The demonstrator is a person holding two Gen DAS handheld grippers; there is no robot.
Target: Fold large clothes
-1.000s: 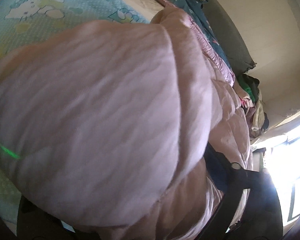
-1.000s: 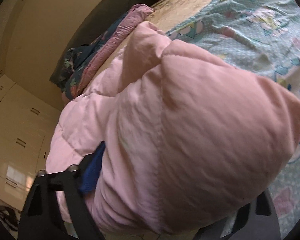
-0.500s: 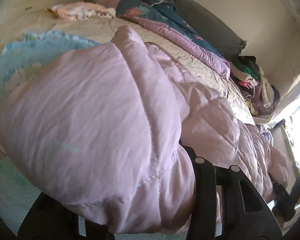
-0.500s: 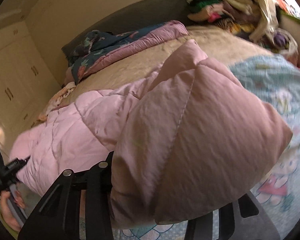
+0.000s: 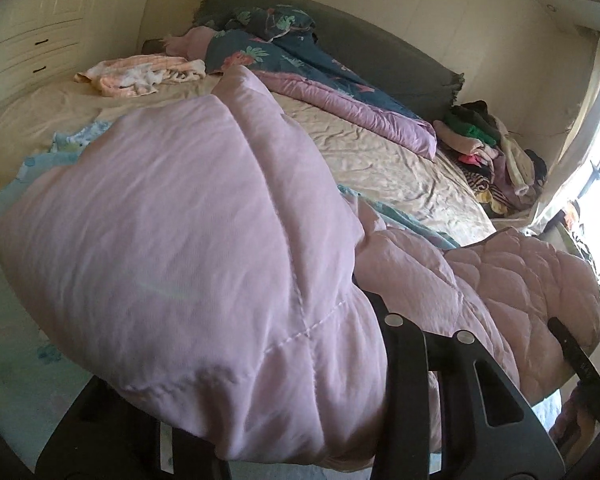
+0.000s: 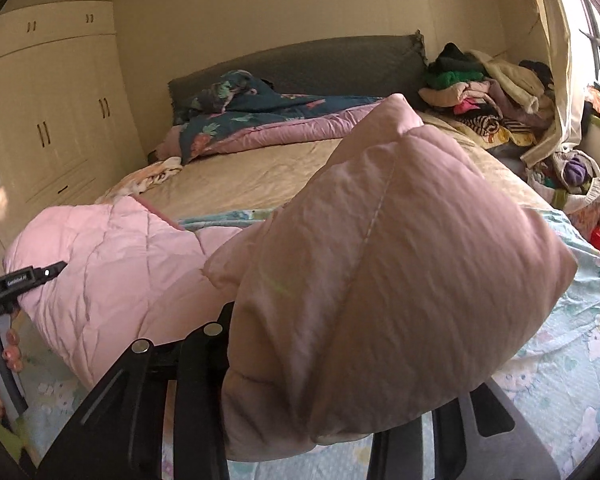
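Both wrist views now tilted up from blanket to headboard – left gripper [image 5: 260, 420] and right gripper [image 6: 300, 420] each clamp a pink quilted jacket [image 5: 188, 248] corner above bed – mid-fold; next, lay corners down evenly

The pink quilted padded garment [image 5: 188, 248] is a smooth woven cloth with a faint sheen, stitched in raised lines. The black left gripper [image 5: 260, 420] and black right gripper [image 6: 320, 412] look like matt plastic (each shows 2 shiny metal screw heads). The beige bedsheet [image 6: 252, 176] is wrinkled matt cloth; the cream wardrobe doors [image 6: 48, 112] look smooth and satin.
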